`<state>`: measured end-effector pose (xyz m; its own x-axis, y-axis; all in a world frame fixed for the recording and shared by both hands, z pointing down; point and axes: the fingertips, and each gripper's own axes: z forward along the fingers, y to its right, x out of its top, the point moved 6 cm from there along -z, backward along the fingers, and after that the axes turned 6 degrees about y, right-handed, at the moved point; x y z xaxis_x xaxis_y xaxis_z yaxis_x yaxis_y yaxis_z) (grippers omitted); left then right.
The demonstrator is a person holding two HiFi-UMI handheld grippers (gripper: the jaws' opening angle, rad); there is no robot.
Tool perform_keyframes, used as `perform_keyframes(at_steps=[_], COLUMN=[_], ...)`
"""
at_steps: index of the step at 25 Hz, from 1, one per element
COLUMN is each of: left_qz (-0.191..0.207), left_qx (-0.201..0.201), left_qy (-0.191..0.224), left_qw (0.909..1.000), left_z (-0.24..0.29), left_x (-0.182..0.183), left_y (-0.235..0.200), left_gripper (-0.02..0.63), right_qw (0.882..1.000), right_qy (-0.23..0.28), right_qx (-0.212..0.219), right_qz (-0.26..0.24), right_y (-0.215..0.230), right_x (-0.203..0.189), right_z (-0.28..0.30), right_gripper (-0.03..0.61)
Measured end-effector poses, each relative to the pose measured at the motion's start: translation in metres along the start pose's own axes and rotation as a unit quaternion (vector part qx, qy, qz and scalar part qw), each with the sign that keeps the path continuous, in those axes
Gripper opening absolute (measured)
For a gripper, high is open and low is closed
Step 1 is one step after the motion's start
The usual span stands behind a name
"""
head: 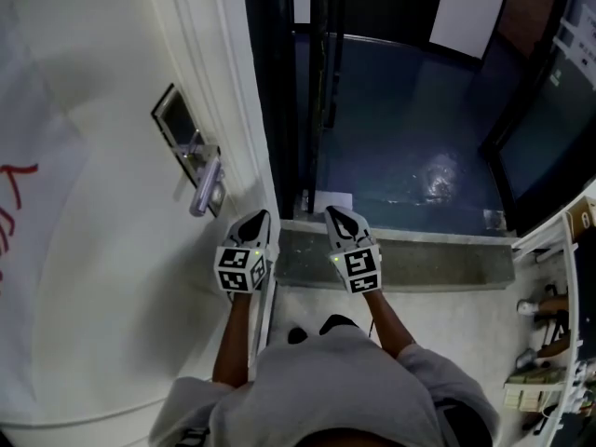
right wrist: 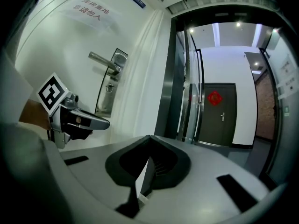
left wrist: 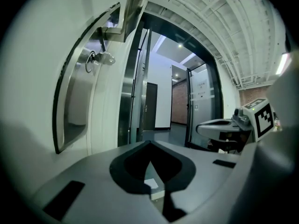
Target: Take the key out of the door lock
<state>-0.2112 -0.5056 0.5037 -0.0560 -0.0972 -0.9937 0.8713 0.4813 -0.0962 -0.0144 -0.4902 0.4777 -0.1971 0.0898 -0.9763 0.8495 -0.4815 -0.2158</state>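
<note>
The white door (head: 102,277) carries a steel lock plate (head: 177,124) with a lever handle (head: 207,186). In the left gripper view a key (left wrist: 103,58) with a ring sticks out of the plate (left wrist: 77,101), below the handle (left wrist: 128,8). The right gripper view shows the same handle (right wrist: 103,59) and plate (right wrist: 111,85) up to the left. My left gripper (head: 254,218) hangs shut and empty below and to the right of the lock, clear of it. My right gripper (head: 337,215) is shut and empty beside it, over the threshold. Each gripper appears in the other's view: left gripper (right wrist: 100,122), right gripper (left wrist: 205,125).
The door stands open onto a dark corridor floor (head: 400,138) past a stone threshold (head: 419,261). A shelf with several items (head: 549,333) stands at the right. A paper notice (right wrist: 91,10) hangs on the door. A far door with a red ornament (right wrist: 216,113) is down the corridor.
</note>
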Motion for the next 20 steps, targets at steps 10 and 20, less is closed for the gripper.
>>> perform_keyframes(at_steps=[10, 20], left_qz=[-0.002, 0.003], left_qx=[0.024, 0.093], left_qy=[-0.006, 0.012], left_qw=[0.9997, 0.9956], left_z=[0.029, 0.021], left_x=[-0.001, 0.019], left_y=[-0.009, -0.013], left_gripper=[0.018, 0.018], right_qw=[1.0, 0.996], right_qy=[0.001, 0.021], right_qx=[0.015, 0.092], right_qz=[0.001, -0.001], right_y=[0.03, 0.038], right_x=[-0.008, 0.003], right_z=[0.027, 0.063], right_gripper=[0.023, 0.023])
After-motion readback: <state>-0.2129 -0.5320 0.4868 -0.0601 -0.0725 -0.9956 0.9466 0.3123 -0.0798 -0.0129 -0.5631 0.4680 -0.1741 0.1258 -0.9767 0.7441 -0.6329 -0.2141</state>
